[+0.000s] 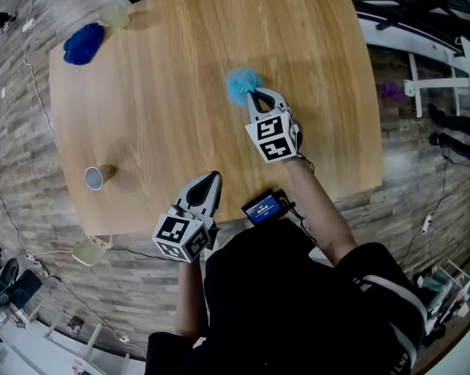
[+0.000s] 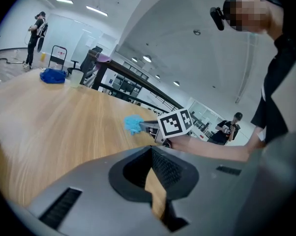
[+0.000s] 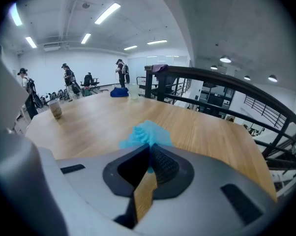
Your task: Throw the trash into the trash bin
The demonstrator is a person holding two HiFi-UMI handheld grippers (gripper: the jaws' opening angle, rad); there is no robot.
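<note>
1. The light-blue wad lies on the table, in its far half and right of centre.
2. The right gripper has its jaws pressed together on the near edge of the wad; the right gripper view shows blue material pinched at the jaw tips.
3. The left gripper hangs over the near edge of the table with its jaws pressed together and nothing between them.
4. Other items on the table, all well apart from the wad: a dark-blue wad at the far left corner and a paper cup on its side near the left edge.
5. Step in hand: pick-up, judged as grip made and lift not yet begun.
6. Next move: lift the wad clear of the table without loosening the pinch, then carry it to the trash bin. No view shows the bin, so it must be located first.
</note>
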